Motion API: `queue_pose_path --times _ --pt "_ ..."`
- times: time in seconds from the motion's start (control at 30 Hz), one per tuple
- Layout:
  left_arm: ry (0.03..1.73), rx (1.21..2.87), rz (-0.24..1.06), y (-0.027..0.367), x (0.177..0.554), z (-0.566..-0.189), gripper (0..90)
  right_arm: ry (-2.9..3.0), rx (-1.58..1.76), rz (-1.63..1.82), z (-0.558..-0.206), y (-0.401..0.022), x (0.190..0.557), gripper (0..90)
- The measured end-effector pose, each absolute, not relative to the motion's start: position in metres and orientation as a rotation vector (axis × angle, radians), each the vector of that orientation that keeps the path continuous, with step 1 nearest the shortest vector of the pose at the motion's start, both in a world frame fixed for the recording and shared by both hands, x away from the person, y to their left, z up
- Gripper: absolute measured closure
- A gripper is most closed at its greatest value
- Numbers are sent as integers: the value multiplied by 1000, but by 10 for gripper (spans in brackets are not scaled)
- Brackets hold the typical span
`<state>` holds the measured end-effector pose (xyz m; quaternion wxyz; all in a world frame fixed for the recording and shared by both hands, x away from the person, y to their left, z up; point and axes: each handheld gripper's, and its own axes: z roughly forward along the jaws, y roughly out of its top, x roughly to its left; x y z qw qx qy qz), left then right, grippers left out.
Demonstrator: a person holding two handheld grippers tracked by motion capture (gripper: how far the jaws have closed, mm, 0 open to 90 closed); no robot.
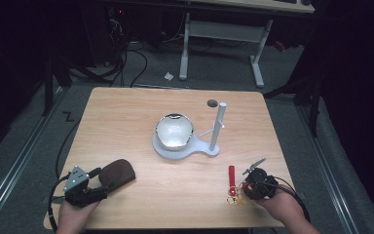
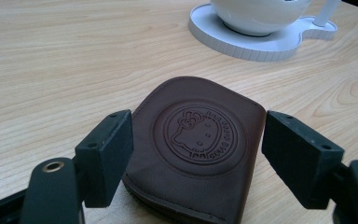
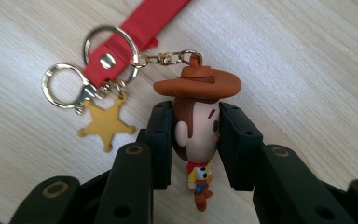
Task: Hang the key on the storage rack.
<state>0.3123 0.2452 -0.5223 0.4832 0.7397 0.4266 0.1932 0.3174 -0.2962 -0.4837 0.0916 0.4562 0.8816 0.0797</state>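
Your right gripper (image 3: 195, 140) is clamped on the head of the small cowboy figure keychain (image 3: 196, 126), low and centre in its own view. That view alone shows the gold star charm (image 3: 105, 122) and red strap (image 3: 135, 32) at upper left. Your left gripper (image 2: 196, 154) stands open around the brown embossed leather pouch (image 2: 193, 149), pads just clear of its sides. In the high view, both grippers sit near the bottom edge of the light wooden table (image 1: 126, 112), with bare wood between them and the white bowl (image 1: 174, 130) on its white stand (image 1: 213, 149) at centre.
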Motion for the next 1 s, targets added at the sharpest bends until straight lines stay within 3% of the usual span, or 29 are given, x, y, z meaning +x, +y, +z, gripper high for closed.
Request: queue_pose_path --times 1.0 --pt "1039 1789 460 246 313 -522 252 2599 1479 433 -390 -303 316 674"
